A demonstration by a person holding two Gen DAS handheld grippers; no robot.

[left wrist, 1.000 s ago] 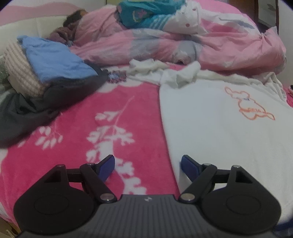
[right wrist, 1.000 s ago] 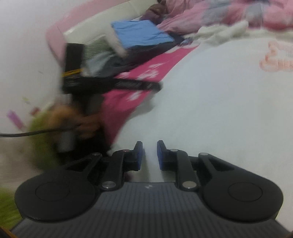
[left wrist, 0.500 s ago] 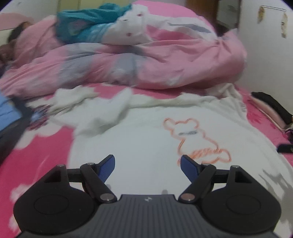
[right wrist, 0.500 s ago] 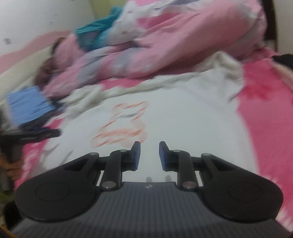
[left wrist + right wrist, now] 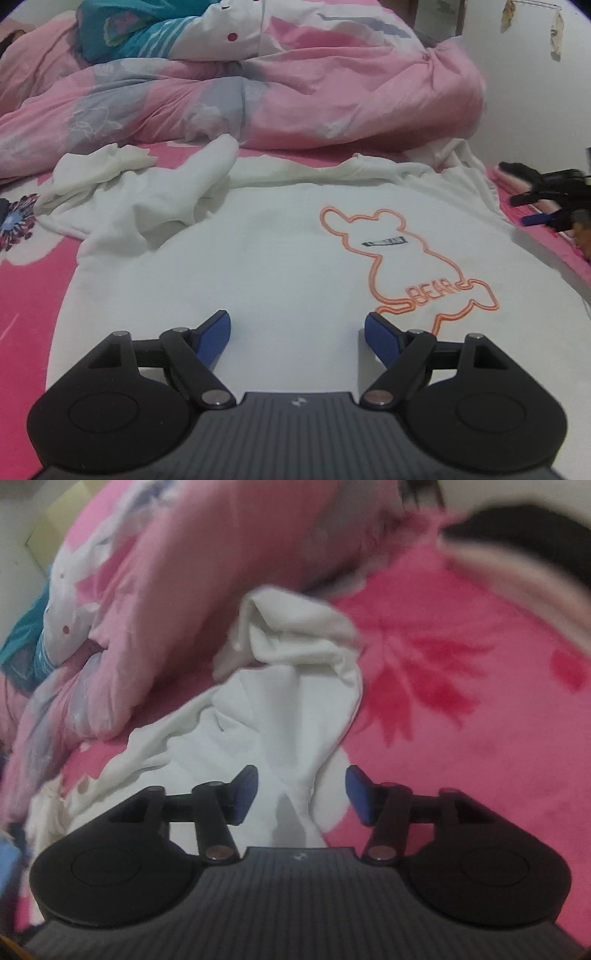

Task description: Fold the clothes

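A white T-shirt (image 5: pixel 280 258) with an orange bear outline lies flat on the pink blanket (image 5: pixel 26 295), ready for folding. Above its body hovers the left gripper (image 5: pixel 297 332), spread and empty. Over its crumpled sleeve (image 5: pixel 295 686), the right gripper (image 5: pixel 301 794) has just been opening, nothing pinched.

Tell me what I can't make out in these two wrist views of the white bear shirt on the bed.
- White shirt hem, left wrist view: hidden behind the left gripper.
- Small dark label inside the bear outline, left wrist view: too small to read.
- Right gripper, left wrist view: cut off by the right edge.
- Dark thing at top right, right wrist view: motion blur hides what it is.
- Crumpled sleeve, right wrist view: blurred, cuff unclear.
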